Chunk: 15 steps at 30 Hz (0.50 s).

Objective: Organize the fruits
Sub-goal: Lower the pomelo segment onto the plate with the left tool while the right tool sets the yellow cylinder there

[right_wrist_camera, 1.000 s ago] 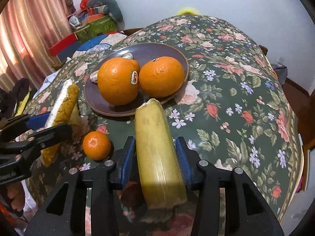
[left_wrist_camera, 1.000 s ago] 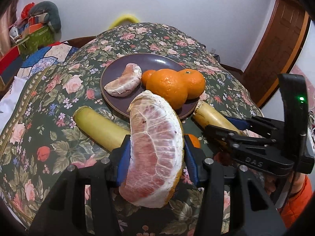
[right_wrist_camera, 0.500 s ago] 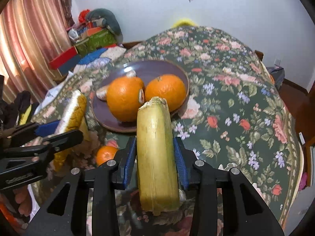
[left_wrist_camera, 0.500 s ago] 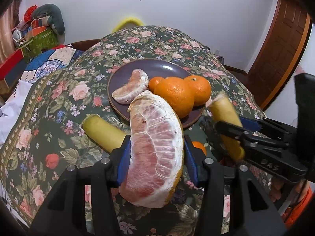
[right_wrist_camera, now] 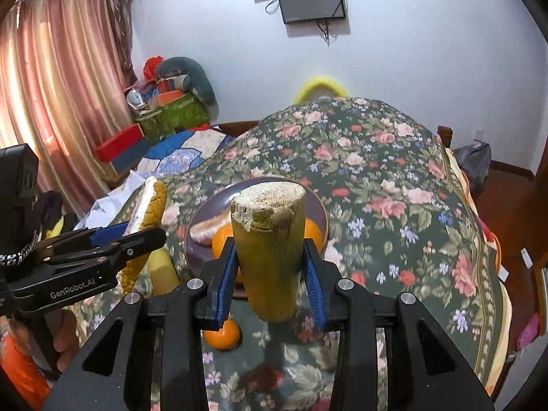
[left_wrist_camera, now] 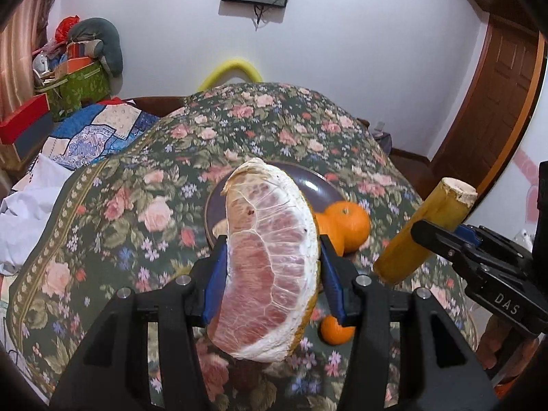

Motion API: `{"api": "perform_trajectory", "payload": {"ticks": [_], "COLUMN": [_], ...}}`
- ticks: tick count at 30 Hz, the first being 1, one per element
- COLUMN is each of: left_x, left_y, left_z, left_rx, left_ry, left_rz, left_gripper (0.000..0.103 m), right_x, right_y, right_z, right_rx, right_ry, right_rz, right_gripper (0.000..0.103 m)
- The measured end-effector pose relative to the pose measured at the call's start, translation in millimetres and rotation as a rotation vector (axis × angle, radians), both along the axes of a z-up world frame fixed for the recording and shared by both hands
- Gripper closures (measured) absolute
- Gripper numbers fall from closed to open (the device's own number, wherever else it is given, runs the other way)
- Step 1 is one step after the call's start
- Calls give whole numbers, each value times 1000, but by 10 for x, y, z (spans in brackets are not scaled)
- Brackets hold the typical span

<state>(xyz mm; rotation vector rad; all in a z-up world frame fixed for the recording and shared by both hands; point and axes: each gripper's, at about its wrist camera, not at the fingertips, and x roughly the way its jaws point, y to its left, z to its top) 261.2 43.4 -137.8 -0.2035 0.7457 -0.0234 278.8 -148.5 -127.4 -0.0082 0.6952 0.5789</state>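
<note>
Both fruits lifted above the counter (left_wrist_camera: 113,185): left gripper (left_wrist_camera: 270,274) fingers pinch pomelo wedge (left_wrist_camera: 270,260), right gripper (right_wrist_camera: 270,277) fingers pinch sugarcane piece (right_wrist_camera: 270,250). Next: lower each onto purple plate (left_wrist_camera: 308,179) beside oranges (left_wrist_camera: 349,221).

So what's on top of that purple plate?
On the plate sit oranges and a peeled pomelo piece. The held pomelo wedge and sugarcane stick cover the rest.
</note>
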Motion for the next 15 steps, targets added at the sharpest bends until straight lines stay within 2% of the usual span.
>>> {"api": "perform_trajectory", "payload": {"ticks": [7, 15], "left_x": [173, 420], "left_y": [16, 39], "left_z": [48, -22], "left_rx": [-5, -30], "left_ry": [-18, -8], "left_rz": [-6, -19], "left_gripper": [53, 53], "right_x": [161, 369], "right_y": [105, 237], "right_z": [28, -81], "right_rx": [-2, 4], "right_ry": [-8, 21], "right_rz": [6, 13], "right_gripper": [69, 69]}}
